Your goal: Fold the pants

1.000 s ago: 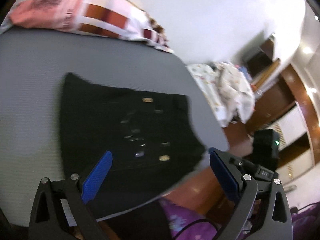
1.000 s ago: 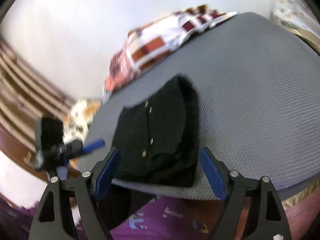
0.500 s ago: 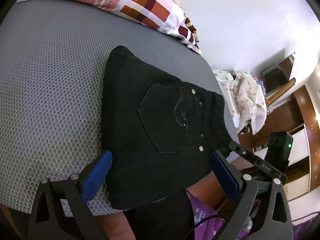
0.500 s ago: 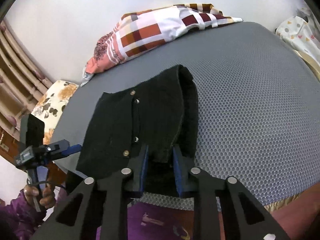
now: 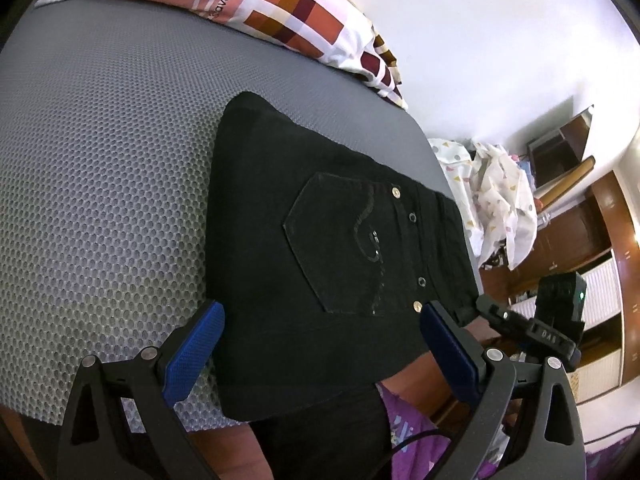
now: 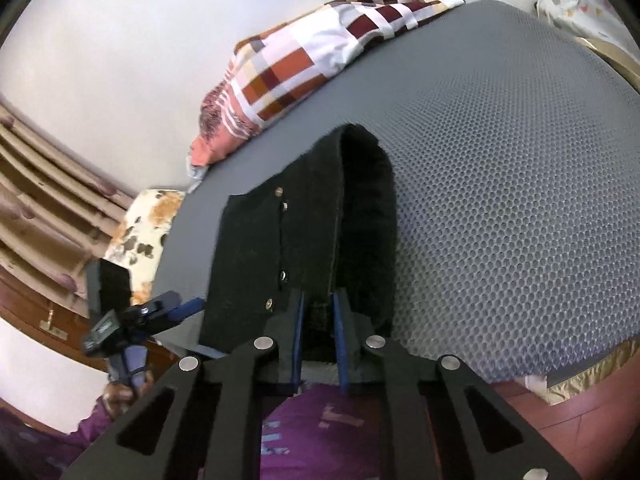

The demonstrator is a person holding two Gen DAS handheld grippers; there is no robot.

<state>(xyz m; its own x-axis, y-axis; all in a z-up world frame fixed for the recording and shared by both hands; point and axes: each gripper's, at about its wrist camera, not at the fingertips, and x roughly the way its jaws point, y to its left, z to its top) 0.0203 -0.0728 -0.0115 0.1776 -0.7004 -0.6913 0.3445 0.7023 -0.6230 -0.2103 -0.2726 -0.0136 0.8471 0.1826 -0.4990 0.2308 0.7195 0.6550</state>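
Right gripper (image 6: 318, 322) clamped on pants (image 6: 304, 240)

1. The grey honeycomb-textured mattress (image 5: 100, 184) lies bare across a wide stretch left of the folded black denim pants (image 5: 320, 248), open to a gripper.
2. In the right wrist view, the mattress right of the pants is bare out to its edge.
3. A checked orange, maroon and white pillow (image 5: 288, 8) lies along the far edge against the white wall (image 5: 480, 40), closing that side.
4. The near end of the pants overhangs the mattress edge.
5. The right gripper (image 6: 318, 320), whose jaws have just been closing, grips the pants' near edge, occupying that corner.
6. The left gripper (image 5: 320, 344) straddles the near hem with jaws wide.
7. A white patterned cloth heap (image 5: 496, 188) and brown wooden cabinets (image 5: 592, 240) crowd the space beyond the mattress's right side.
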